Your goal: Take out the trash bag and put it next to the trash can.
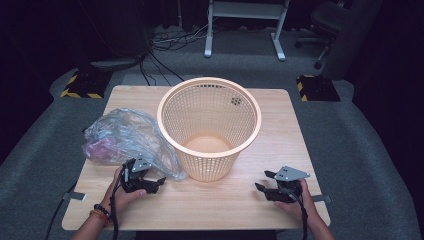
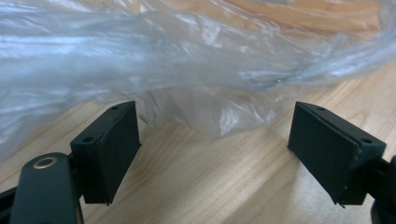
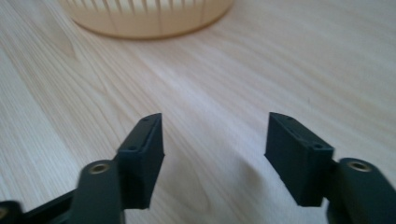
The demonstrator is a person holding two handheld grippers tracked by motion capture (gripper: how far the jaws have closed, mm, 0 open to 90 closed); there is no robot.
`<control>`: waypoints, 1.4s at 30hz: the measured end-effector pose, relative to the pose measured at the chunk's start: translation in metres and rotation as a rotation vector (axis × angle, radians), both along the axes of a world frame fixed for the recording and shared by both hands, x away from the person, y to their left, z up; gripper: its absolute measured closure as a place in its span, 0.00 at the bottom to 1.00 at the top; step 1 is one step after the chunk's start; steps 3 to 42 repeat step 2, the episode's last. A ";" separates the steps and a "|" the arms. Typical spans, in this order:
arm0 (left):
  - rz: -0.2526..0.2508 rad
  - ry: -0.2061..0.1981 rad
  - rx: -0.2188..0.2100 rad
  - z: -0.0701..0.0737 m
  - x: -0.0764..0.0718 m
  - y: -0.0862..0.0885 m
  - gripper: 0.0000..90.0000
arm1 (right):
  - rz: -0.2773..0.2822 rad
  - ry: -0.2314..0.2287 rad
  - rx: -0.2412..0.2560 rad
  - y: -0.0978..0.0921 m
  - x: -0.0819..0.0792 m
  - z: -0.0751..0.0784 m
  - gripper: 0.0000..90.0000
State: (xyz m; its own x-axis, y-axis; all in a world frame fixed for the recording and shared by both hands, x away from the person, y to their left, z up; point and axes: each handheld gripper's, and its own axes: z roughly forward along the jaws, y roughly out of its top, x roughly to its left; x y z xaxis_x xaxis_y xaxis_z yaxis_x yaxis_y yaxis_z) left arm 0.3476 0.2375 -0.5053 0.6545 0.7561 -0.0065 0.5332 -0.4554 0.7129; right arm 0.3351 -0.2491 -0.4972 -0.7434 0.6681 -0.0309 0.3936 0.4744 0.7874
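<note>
Both tongs, left [image 1: 159, 181] and right [image 1: 264, 180], gape beside the empty basket [image 1: 209, 90] and plastic bag [image 1: 120, 135].

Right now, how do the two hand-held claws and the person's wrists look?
Both the left claw and the right claw are black, with flat rectangular pads and brass-coloured rivets. A grey three-cornered plate tops each. Black cables trail back. The left wrist wears beaded bracelets.
</note>
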 end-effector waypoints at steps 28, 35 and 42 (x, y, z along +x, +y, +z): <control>-0.001 -0.004 0.006 0.000 0.000 0.000 0.18 | -0.010 0.028 -0.008 -0.004 0.000 -0.005 0.29; -0.001 -0.004 0.006 0.000 0.000 0.000 0.18 | -0.010 0.028 -0.008 -0.004 0.000 -0.005 0.29; -0.001 -0.004 0.006 0.000 0.000 0.000 0.18 | -0.010 0.028 -0.008 -0.004 0.000 -0.005 0.29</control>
